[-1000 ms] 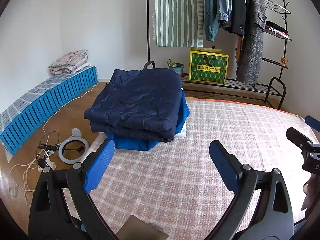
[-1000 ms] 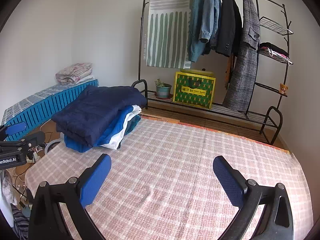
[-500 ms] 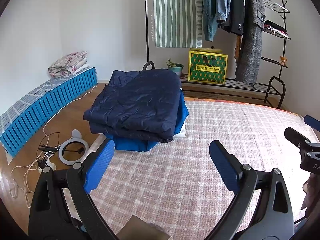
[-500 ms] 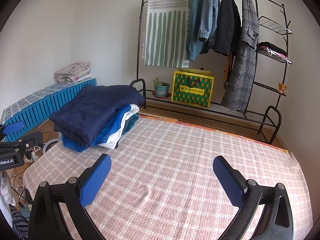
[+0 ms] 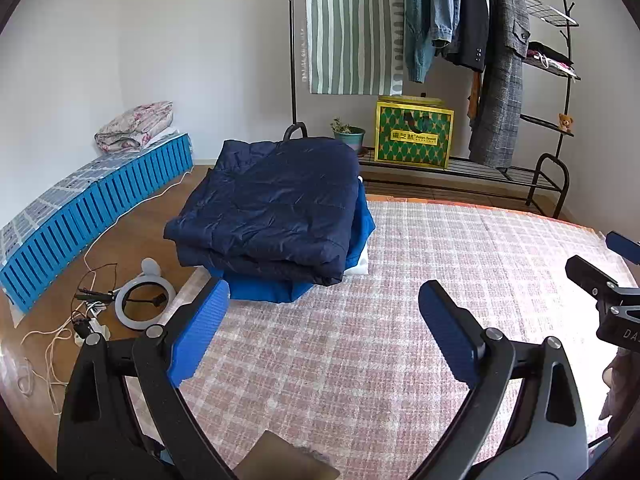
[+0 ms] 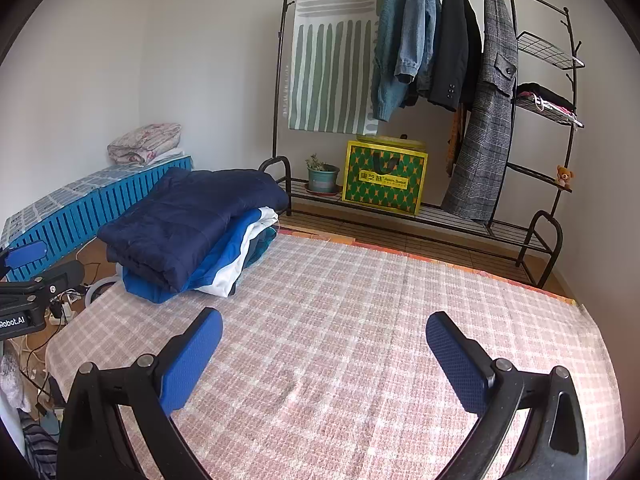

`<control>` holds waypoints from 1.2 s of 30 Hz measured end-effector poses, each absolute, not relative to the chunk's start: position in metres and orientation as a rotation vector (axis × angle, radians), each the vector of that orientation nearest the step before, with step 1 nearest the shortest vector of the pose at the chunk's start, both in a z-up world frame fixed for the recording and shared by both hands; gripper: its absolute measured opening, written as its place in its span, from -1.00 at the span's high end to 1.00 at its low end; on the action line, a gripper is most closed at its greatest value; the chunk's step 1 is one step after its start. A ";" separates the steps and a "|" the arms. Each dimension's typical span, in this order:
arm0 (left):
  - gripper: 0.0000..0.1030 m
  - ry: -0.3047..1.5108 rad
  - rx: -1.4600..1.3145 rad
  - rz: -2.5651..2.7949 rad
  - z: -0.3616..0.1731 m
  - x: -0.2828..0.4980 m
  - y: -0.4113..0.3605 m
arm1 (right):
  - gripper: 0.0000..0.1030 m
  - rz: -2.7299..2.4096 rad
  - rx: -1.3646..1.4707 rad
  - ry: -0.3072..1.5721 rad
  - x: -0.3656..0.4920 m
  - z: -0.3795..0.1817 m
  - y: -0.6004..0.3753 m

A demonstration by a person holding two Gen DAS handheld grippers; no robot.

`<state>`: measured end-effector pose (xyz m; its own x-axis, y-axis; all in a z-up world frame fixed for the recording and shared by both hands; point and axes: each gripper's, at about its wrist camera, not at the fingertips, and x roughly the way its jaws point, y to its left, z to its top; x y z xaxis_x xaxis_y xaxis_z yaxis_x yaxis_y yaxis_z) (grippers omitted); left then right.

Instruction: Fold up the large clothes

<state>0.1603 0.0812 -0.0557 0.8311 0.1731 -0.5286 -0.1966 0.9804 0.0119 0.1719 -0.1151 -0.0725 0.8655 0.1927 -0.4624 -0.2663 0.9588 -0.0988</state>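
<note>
Two fisheye views look along two pairs of handheld tongs over a surface (image 6: 360, 340) covered in pink-and-white checked cloth. Both the left tongs (image 5: 322, 308) and the right tongs (image 6: 324, 336) are spread wide with nothing between their blue pads, hovering above bare cloth.

The left view alone shows the wooden floor beside the surface, with a white ring light (image 5: 146, 304) and loose cables (image 5: 52, 344) lying on it. It also catches the right tongs' tip at its right edge. The right view alone shows the stack's layered side edge, and the left tongs' tip at its left edge.

A stack of folded clothes (image 5: 276, 216) sits at the far left corner of the surface, well ahead of both tongs and apart from them: ahead and slightly left of the left tongs, far to the left of the right tongs. On top lies a folded navy quilted jacket (image 6: 188, 220), above bright blue and white garments (image 6: 232, 256). The jacket's long axis runs from the near edge away towards the black clothes rack (image 6: 500, 224) at the wall.
</note>
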 end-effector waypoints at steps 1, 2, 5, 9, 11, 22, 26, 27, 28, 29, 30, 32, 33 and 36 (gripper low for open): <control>-0.89 0.556 -0.043 0.195 -0.056 0.161 0.081 | -1.00 0.242 -0.161 0.467 0.172 -0.072 -0.115; -0.89 0.557 -0.044 0.195 -0.056 0.160 0.081 | -1.00 0.241 -0.161 0.467 0.172 -0.072 -0.114; -0.89 0.556 -0.043 0.196 -0.056 0.161 0.081 | -1.00 0.241 -0.162 0.467 0.172 -0.072 -0.114; -0.89 0.558 -0.048 0.194 -0.056 0.161 0.081 | -1.00 0.241 -0.164 0.469 0.172 -0.073 -0.115; -0.89 0.559 -0.044 0.195 -0.056 0.161 0.081 | -1.00 0.239 -0.165 0.469 0.172 -0.073 -0.114; -0.93 0.563 -0.032 0.207 -0.057 0.161 0.076 | -1.00 0.241 -0.169 0.473 0.173 -0.076 -0.117; -1.00 0.550 -0.038 0.206 -0.056 0.159 0.077 | -1.00 0.242 -0.171 0.474 0.173 -0.076 -0.117; -1.00 0.546 -0.034 0.208 -0.056 0.158 0.076 | -1.00 0.242 -0.171 0.474 0.173 -0.077 -0.119; -1.00 0.547 -0.032 0.210 -0.056 0.158 0.076 | -1.00 0.242 -0.170 0.474 0.173 -0.076 -0.117; -1.00 0.549 -0.033 0.208 -0.057 0.158 0.076 | -1.00 0.243 -0.170 0.475 0.173 -0.076 -0.117; -1.00 0.554 -0.034 0.204 -0.057 0.159 0.076 | -1.00 0.244 -0.171 0.475 0.173 -0.077 -0.118; -1.00 0.552 -0.032 0.206 -0.057 0.159 0.076 | -1.00 0.248 -0.175 0.477 0.174 -0.078 -0.119; -1.00 0.550 -0.029 0.209 -0.057 0.158 0.076 | -1.00 0.249 -0.177 0.478 0.174 -0.079 -0.120; -1.00 0.556 -0.034 0.211 -0.057 0.158 0.077 | -1.00 0.251 -0.179 0.478 0.174 -0.080 -0.121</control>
